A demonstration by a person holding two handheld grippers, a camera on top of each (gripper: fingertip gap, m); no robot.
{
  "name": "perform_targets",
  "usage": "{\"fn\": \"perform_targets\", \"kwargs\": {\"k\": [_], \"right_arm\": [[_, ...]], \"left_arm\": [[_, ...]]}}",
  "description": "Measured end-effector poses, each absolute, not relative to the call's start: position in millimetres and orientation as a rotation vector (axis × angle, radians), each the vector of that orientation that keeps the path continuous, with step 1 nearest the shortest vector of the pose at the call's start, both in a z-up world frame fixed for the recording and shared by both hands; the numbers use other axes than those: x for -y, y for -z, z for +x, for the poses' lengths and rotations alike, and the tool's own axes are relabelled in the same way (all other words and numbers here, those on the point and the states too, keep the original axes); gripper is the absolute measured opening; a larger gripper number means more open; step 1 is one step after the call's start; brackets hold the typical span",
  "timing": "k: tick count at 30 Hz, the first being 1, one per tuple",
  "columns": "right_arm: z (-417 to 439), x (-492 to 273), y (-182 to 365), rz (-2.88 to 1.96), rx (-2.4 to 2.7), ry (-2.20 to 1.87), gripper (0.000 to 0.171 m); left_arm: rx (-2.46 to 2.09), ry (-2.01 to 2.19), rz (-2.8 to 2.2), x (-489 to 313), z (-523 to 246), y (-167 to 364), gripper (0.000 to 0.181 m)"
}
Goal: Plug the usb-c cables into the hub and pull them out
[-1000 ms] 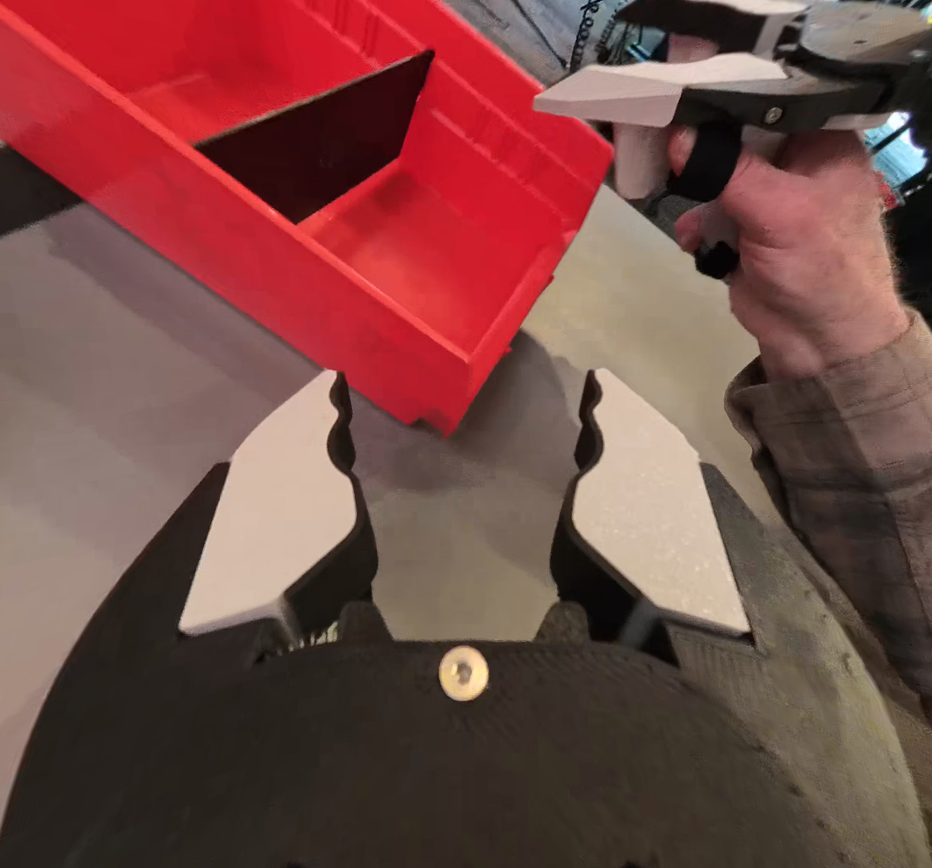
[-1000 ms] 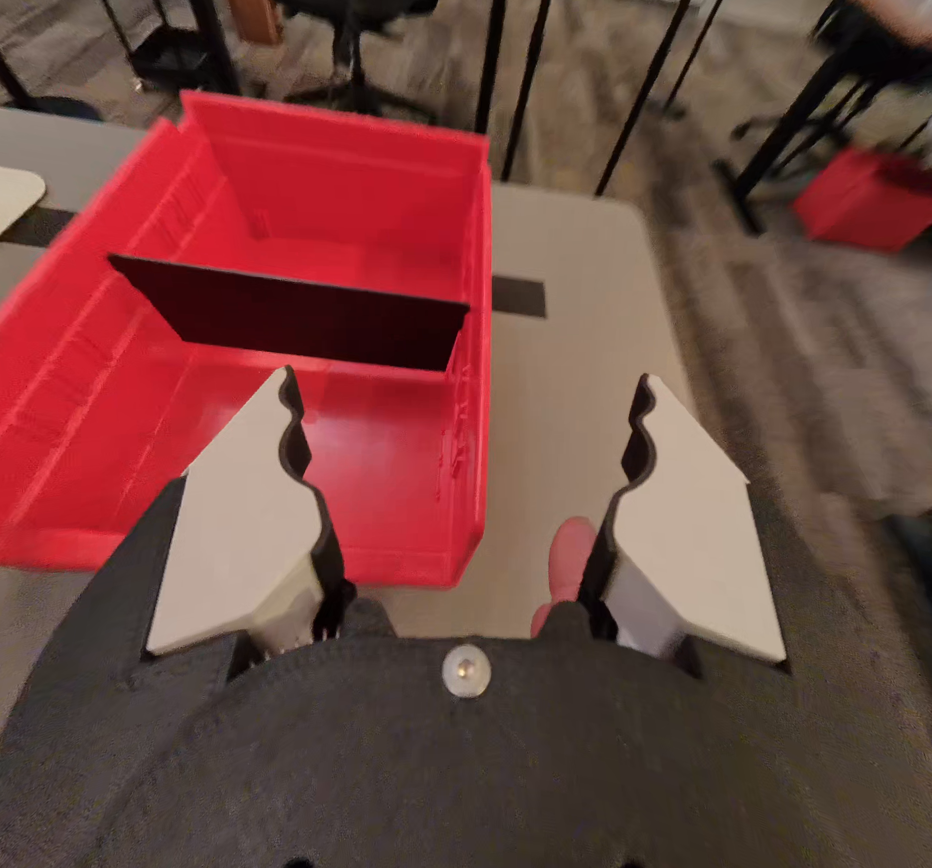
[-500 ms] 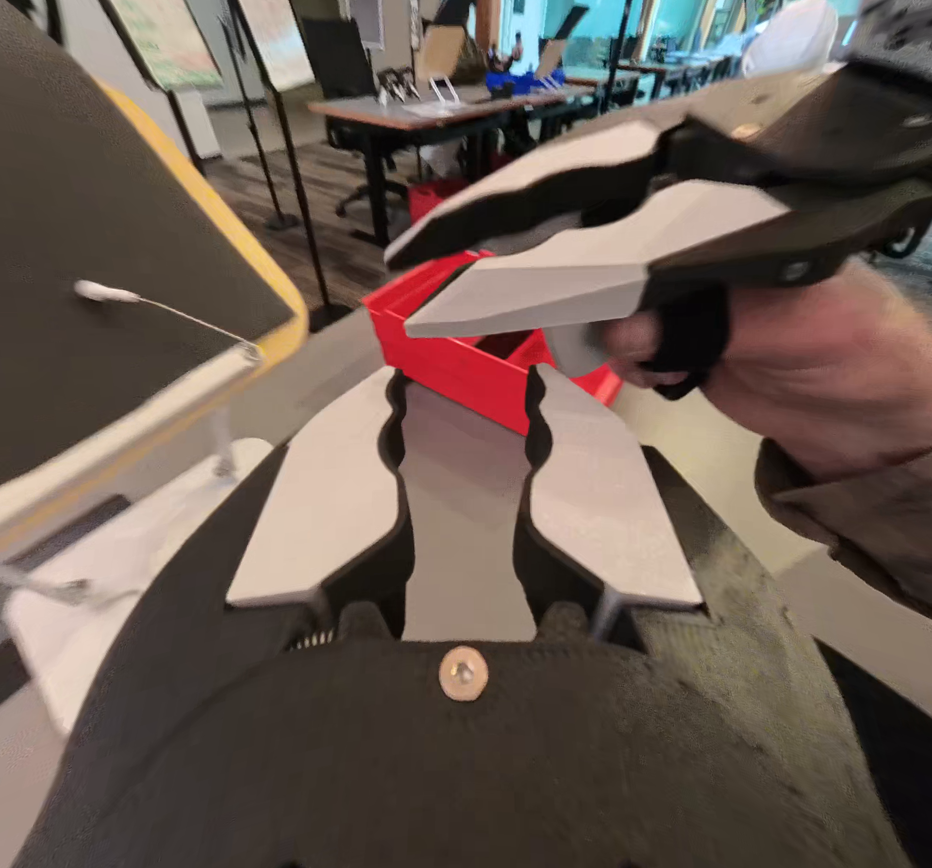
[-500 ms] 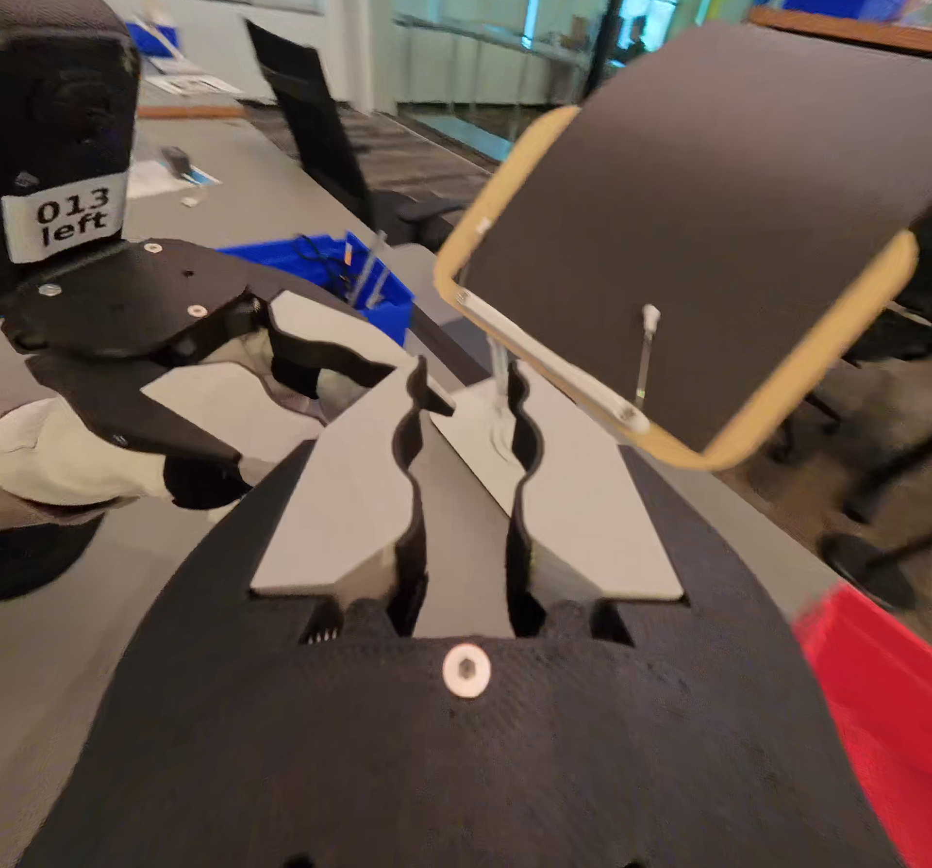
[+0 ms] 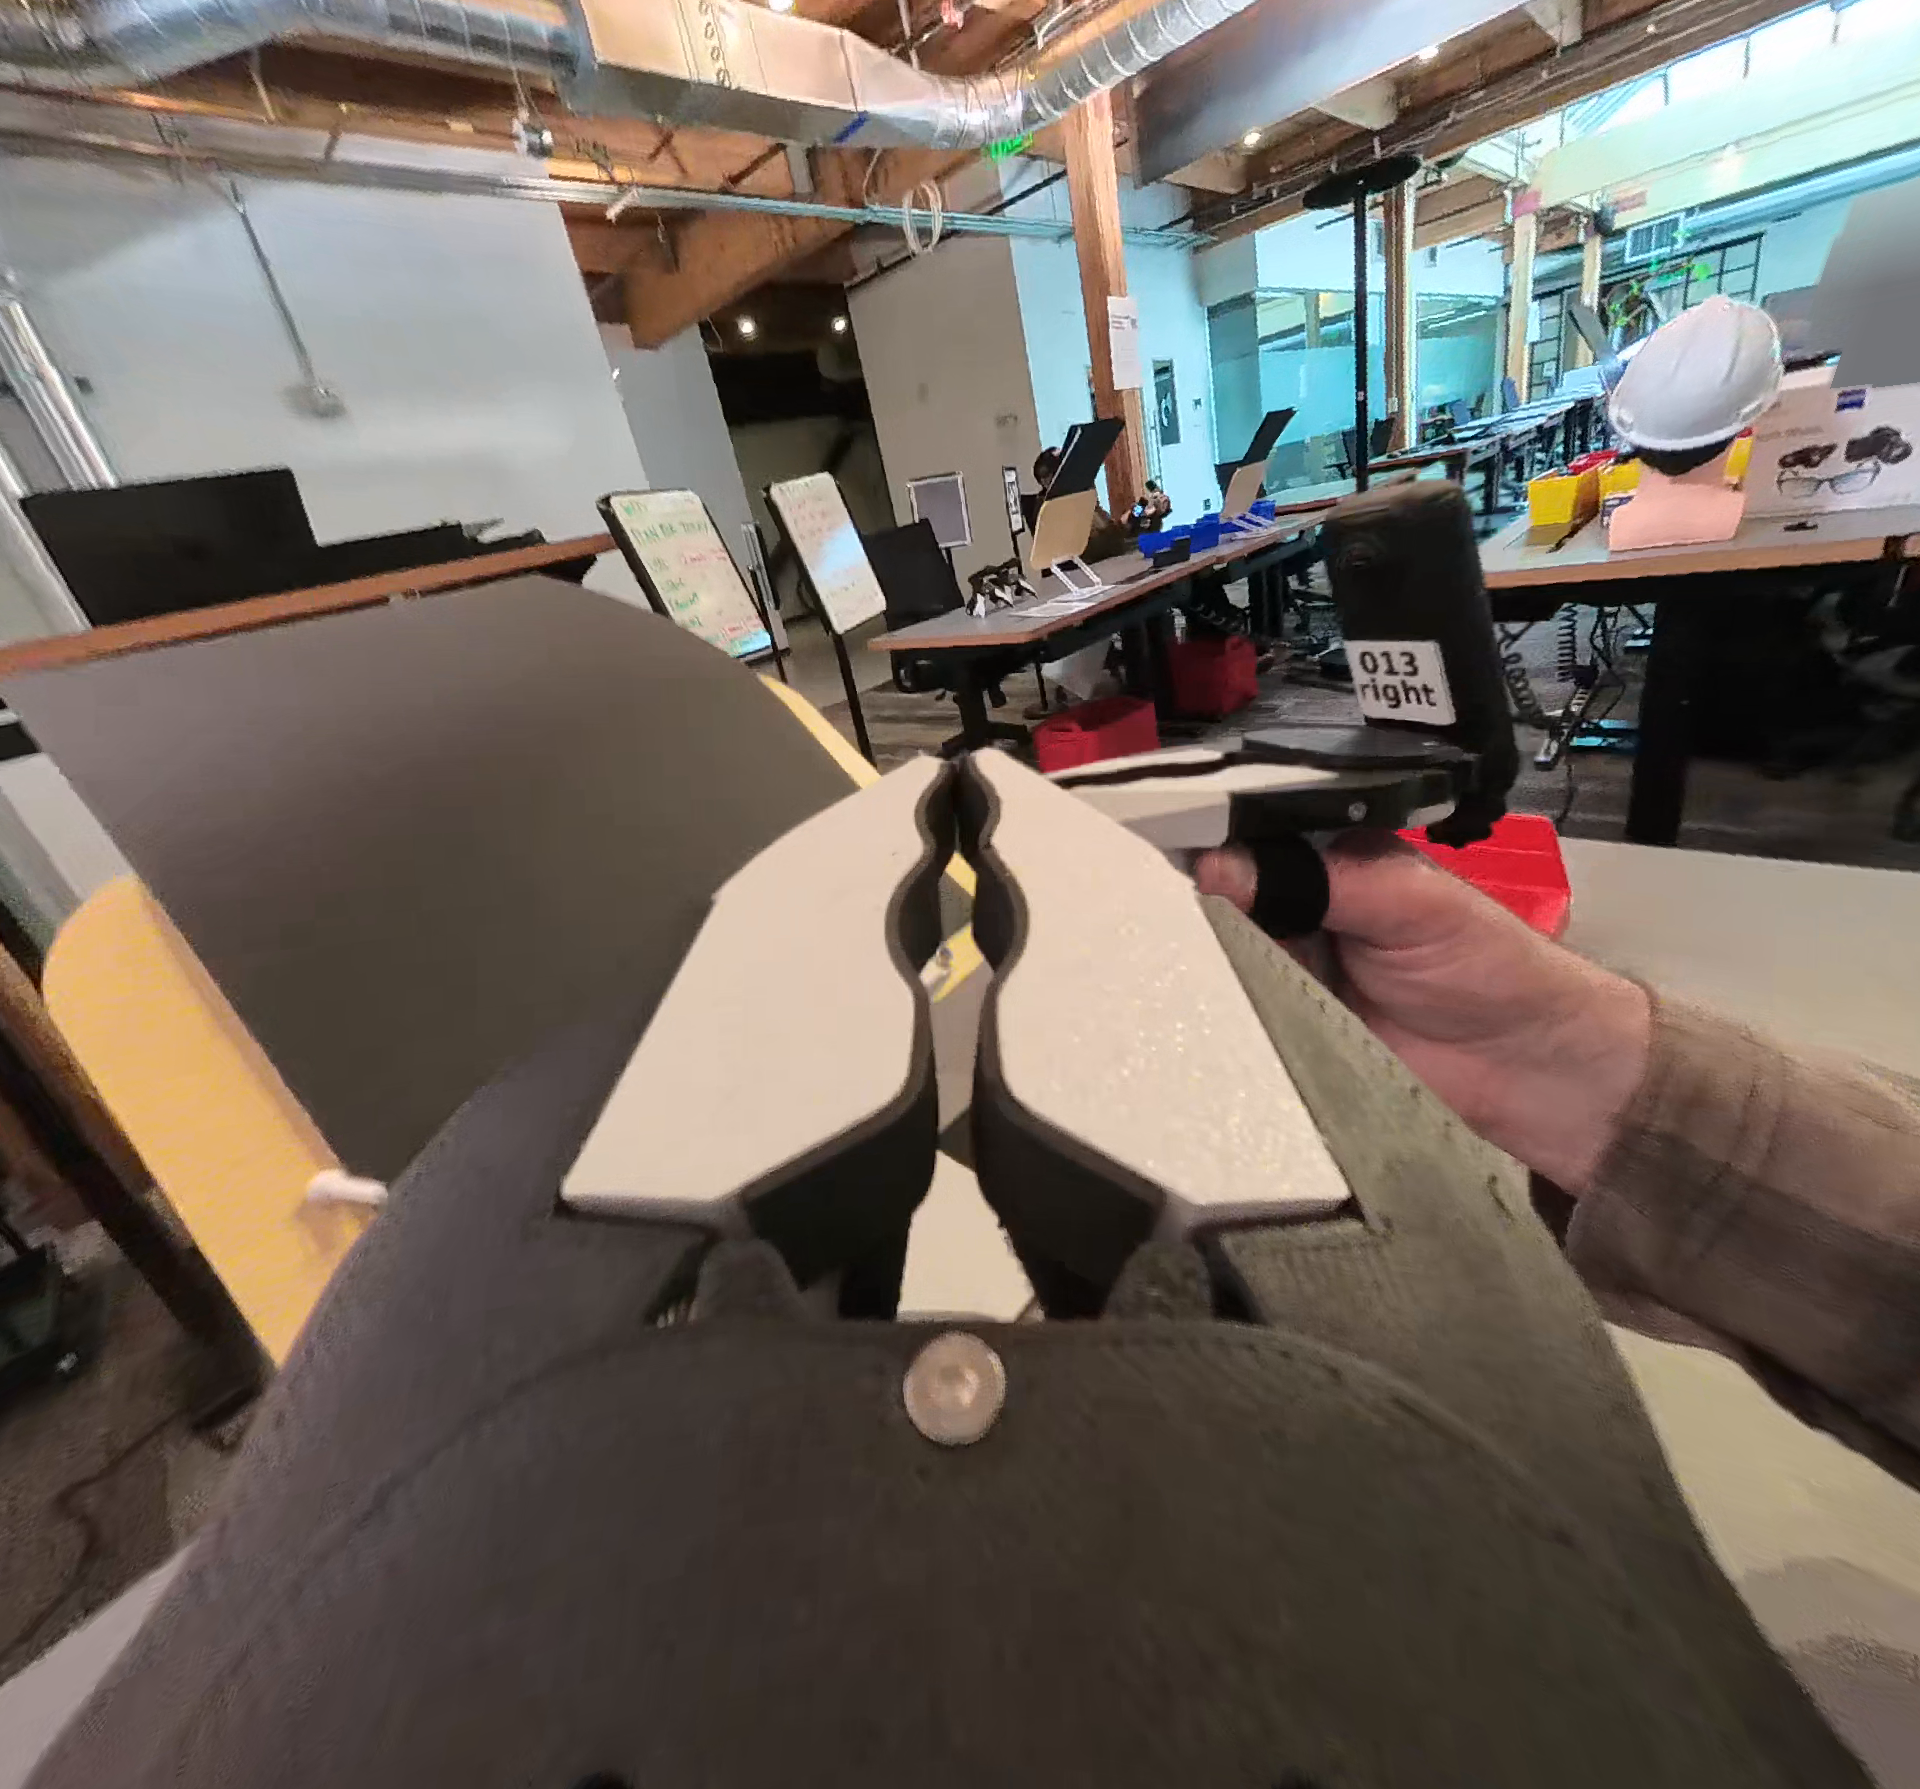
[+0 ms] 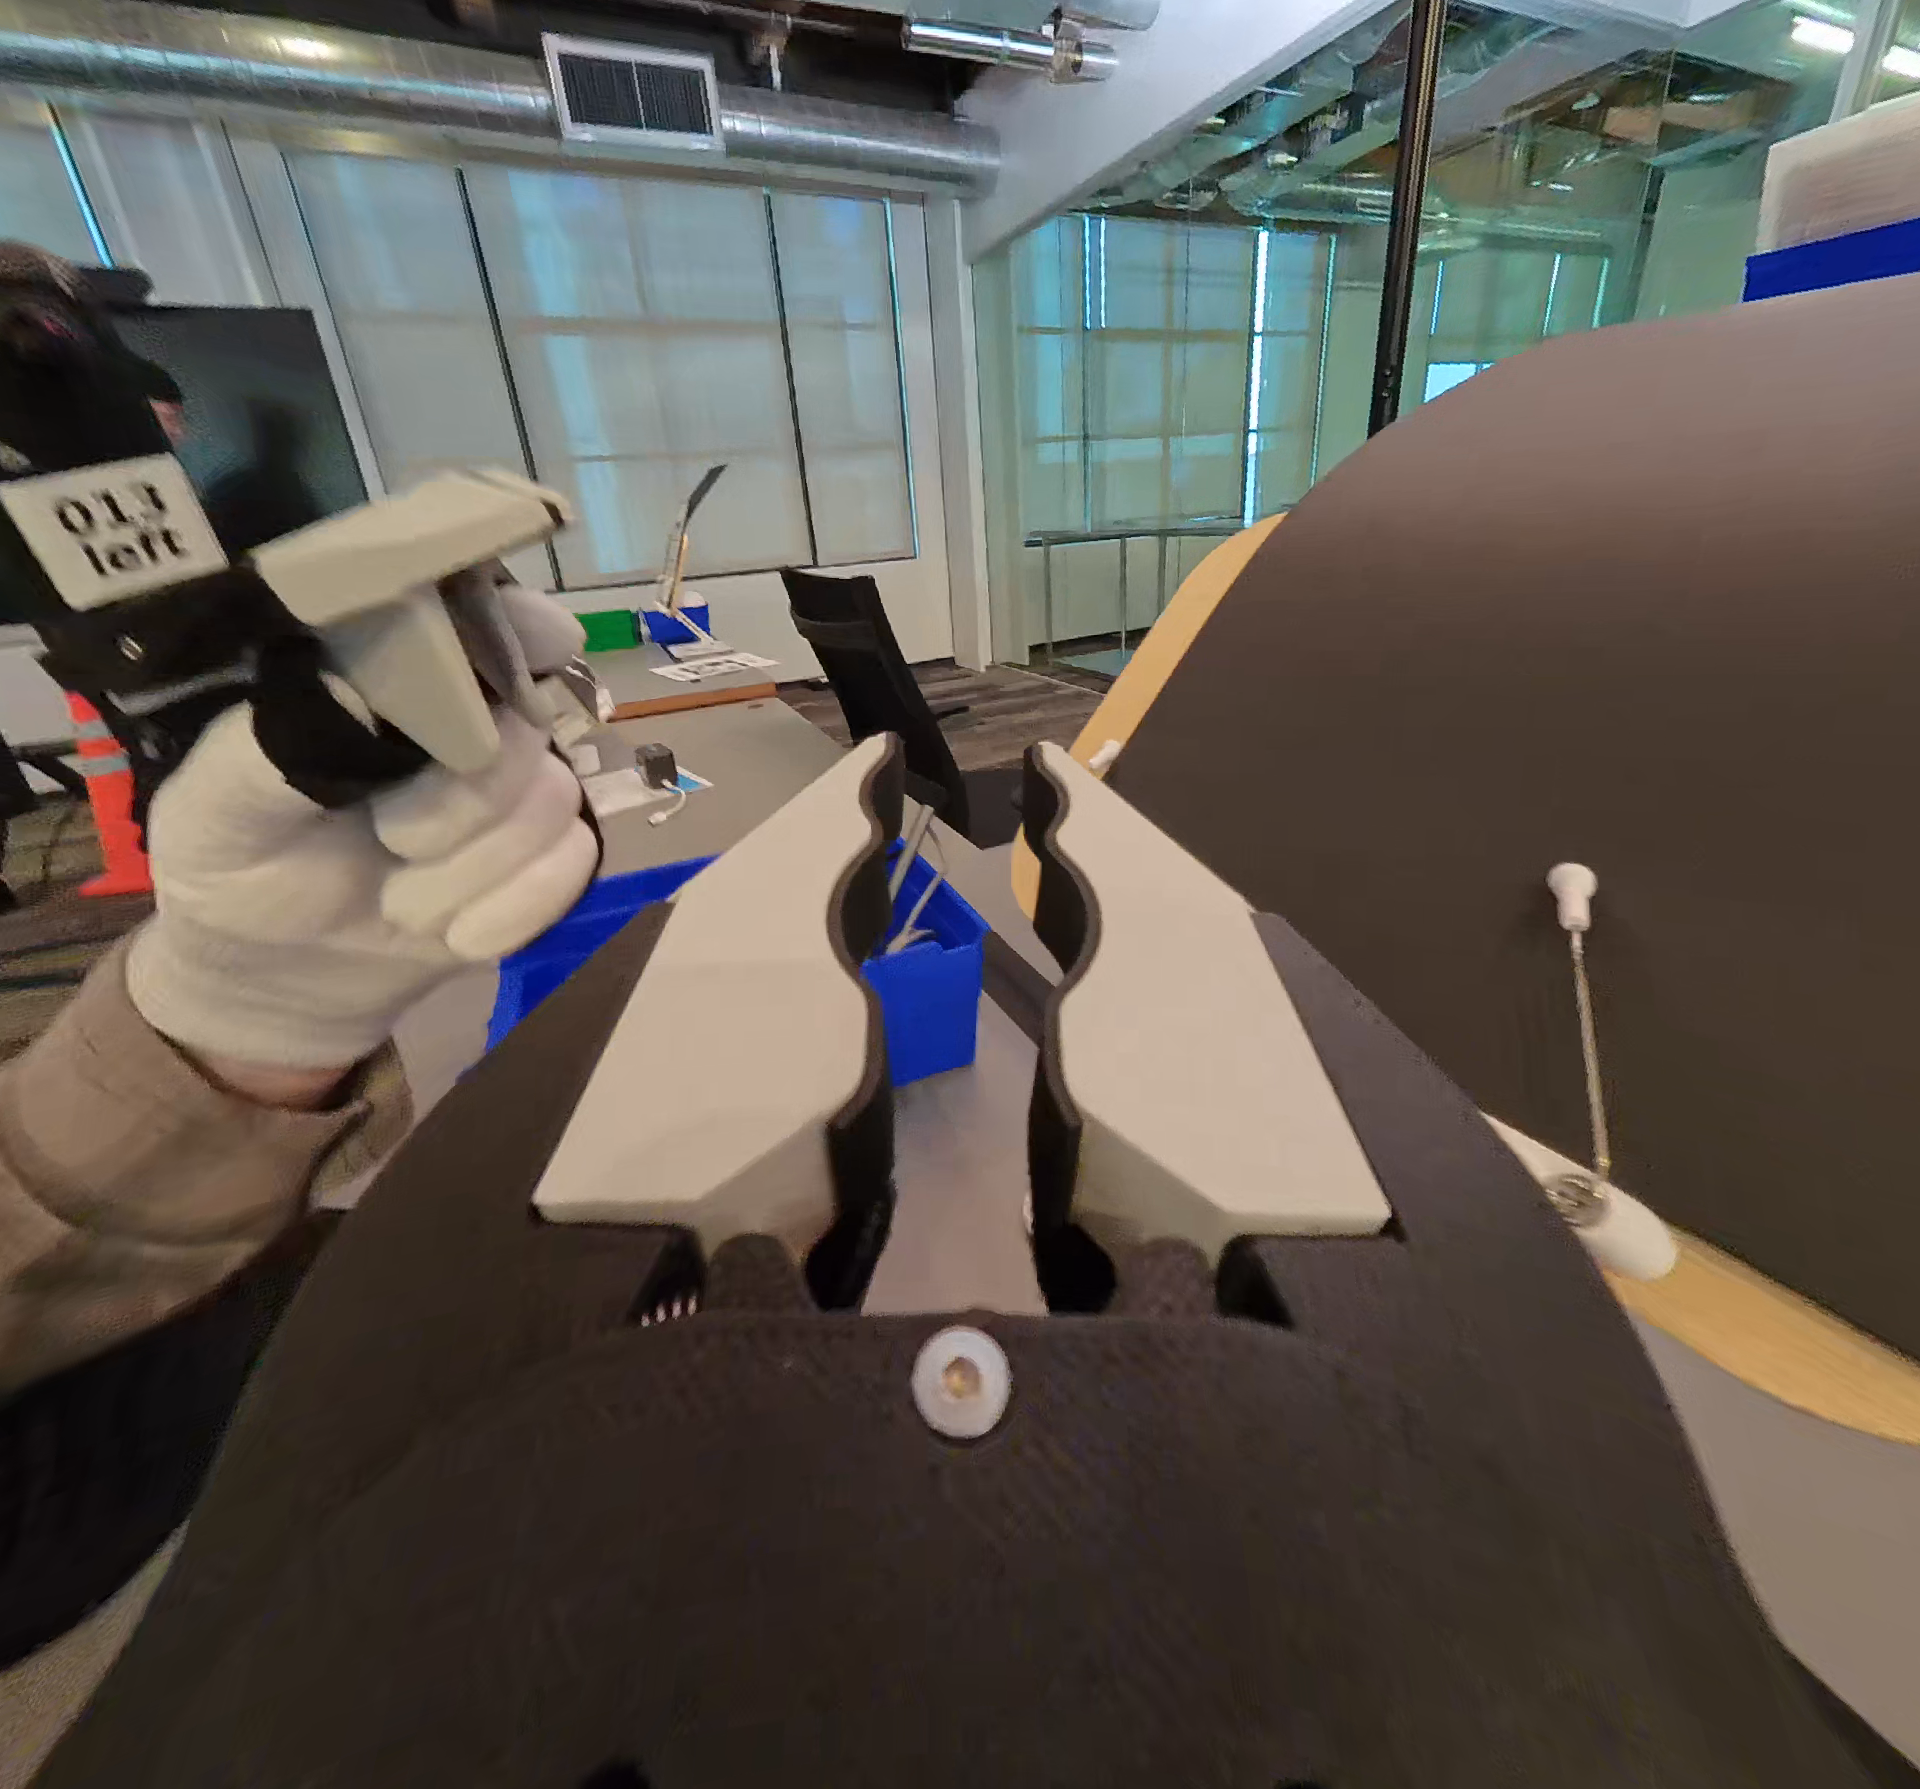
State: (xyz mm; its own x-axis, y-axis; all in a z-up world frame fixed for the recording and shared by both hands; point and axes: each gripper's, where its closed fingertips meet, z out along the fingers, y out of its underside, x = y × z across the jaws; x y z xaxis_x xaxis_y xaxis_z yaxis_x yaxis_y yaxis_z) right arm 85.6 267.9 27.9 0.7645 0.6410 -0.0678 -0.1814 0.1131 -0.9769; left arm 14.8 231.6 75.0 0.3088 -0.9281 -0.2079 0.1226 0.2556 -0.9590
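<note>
Both tools swung up from the red bin; our left gripper (image 5: 958, 783) pressed together, right gripper (image 6: 961, 763) slightly parted, both empty. Unseen cables: likely light, floppy; grasp the plug.

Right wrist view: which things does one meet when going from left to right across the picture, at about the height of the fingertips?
Orange traffic cone → white-gloved hand holding the left gripper → blue bin → right gripper → dark board with a tan edge.
</note>
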Motion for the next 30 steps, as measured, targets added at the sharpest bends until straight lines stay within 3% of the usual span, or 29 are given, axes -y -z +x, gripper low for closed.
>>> {"fn": "perform_targets", "kwargs": {"k": [4, 8, 10, 11, 19, 25, 30], "right_arm": [[97.3, -261.6, -31.4, -1.306, 0.428, -0.638, 0.019], [104.2, -254.9, -36.6, -1.300, 0.441, -0.623, 0.021], [107.8, -252.2, -38.3, -1.294, 0.434, -0.614, 0.021], [108.8, -251.3, -38.8, -1.292, 0.431, -0.614, 0.021], [85.0, -257.0, -24.0, -1.341, 0.564, -0.558, 0.023], [86.9, -259.5, -22.2, -1.313, 0.522, -0.660, 0.026], [92.9, -256.6, -24.6, -1.330, 0.544, -0.596, 0.028]], "left_arm": [[-1.079, 0.889, -0.990, -217.8, 28.8, -86.2, 0.001], [-1.110, 0.988, -1.025, -215.2, 36.8, -98.0, 0.018], [-1.094, 0.972, -1.043, -221.8, 31.7, -93.6, 0.013], [-1.069, 0.945, -1.039, -227.3, 27.2, -91.3, 0.001], [-1.032, 0.936, -1.052, -253.6, 13.0, -82.8, 0.000], [-1.074, 0.882, -1.089, -253.0, 25.6, -70.2, 0.020], [-1.097, 0.780, -1.096, -249.8, 30.8, -67.4, 0.024]]}}
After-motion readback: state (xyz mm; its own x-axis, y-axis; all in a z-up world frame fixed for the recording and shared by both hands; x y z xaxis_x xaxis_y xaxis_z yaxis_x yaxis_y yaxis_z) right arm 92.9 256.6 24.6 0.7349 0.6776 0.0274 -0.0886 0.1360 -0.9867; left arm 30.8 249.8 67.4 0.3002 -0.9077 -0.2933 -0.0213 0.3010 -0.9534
